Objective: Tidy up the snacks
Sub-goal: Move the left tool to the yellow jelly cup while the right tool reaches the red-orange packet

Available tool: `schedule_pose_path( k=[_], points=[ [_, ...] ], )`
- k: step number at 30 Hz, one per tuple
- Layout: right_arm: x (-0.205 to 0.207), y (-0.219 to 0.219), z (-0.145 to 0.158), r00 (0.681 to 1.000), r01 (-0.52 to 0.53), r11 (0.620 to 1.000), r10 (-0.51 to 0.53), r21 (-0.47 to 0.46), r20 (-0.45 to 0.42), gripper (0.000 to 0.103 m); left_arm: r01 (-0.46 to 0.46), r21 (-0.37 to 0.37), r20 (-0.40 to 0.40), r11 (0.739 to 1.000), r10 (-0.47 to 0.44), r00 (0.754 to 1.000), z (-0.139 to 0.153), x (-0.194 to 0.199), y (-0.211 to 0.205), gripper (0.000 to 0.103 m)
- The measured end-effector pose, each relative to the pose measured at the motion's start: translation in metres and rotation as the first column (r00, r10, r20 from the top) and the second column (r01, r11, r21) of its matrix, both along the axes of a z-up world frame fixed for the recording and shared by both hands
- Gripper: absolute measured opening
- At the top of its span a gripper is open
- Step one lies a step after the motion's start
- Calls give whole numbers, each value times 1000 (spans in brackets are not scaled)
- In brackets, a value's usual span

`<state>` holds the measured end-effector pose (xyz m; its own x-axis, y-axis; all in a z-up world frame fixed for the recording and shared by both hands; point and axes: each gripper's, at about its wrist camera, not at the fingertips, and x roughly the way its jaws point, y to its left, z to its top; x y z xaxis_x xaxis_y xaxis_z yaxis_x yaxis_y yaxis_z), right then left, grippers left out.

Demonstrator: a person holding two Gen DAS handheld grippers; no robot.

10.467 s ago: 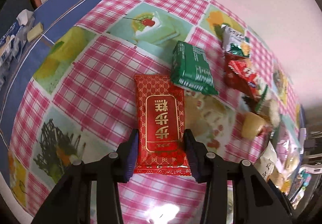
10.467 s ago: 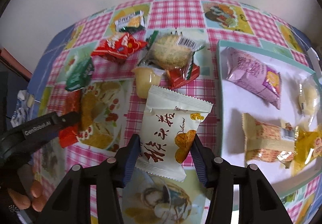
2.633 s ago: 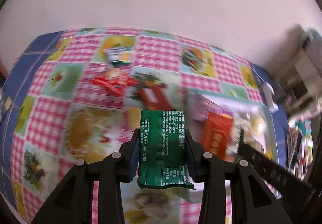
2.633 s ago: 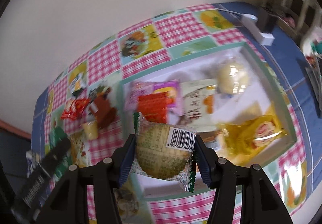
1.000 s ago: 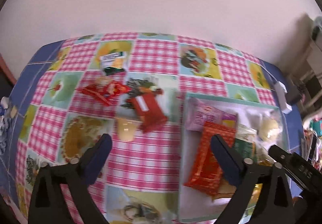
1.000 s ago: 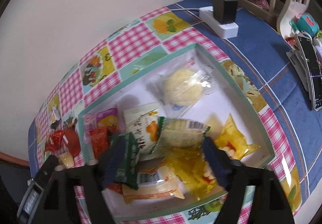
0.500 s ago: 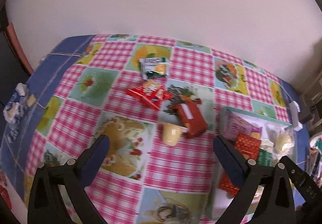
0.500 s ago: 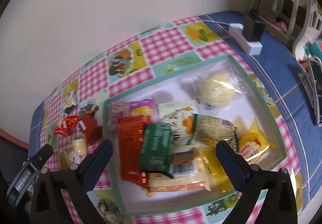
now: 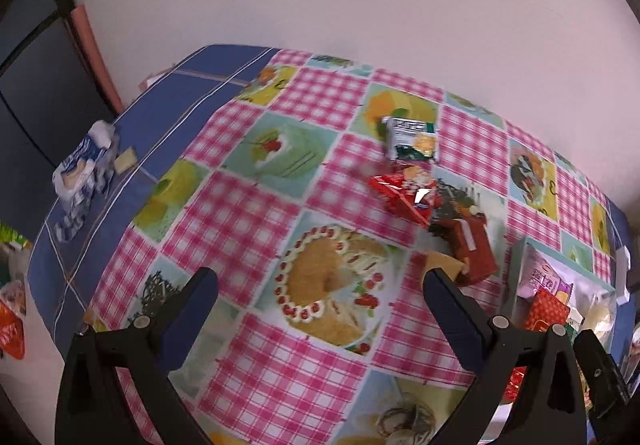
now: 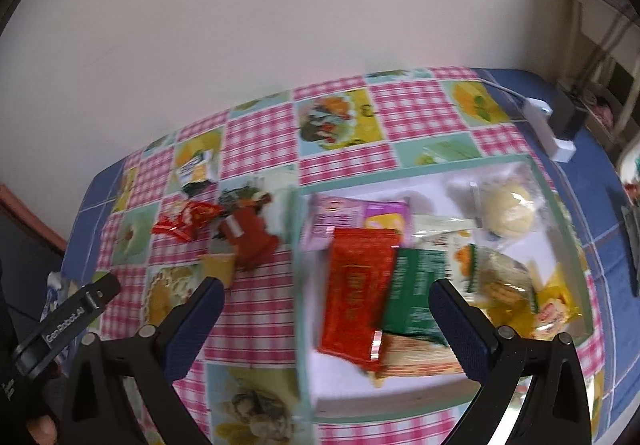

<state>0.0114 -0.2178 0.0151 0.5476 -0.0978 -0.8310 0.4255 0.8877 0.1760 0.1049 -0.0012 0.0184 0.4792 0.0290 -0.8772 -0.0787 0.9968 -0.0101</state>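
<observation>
Both grippers are open and empty above the table. My left gripper (image 9: 320, 281) hangs over the cake picture on the checked cloth. Ahead and to its right lie a green-and-white packet (image 9: 412, 139), a shiny red packet (image 9: 404, 197), a dark red packet (image 9: 472, 249) and a yellow jelly cup (image 9: 444, 265). My right gripper (image 10: 324, 291) hangs over the left edge of the white tray (image 10: 298, 253). In the tray lie a red packet (image 10: 356, 285), a green packet (image 10: 416, 297), a purple bag (image 10: 344, 221), a round bun (image 10: 508, 211) and yellow packets (image 10: 554, 309).
A white wall stands close behind the table. A blue-and-white tissue pack (image 9: 80, 169) lies on the blue cloth at the far left. A white power strip with a black plug (image 10: 552, 125) sits behind the tray. The left gripper's body (image 10: 68, 321) shows low at the left of the right wrist view.
Both grippers let go of their packets in the tray and opened. Since then the left one has swung left over the cloth, and the right one has shifted left toward the tray's left edge.
</observation>
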Motion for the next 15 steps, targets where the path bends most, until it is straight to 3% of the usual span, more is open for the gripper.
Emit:
schedule_pose_path(
  k=[15],
  points=[
    [35,40,-14,992,-124,992,124,5,-1,103,-123,-70,-56,990,119,991,-10,14,55,102]
  ],
)
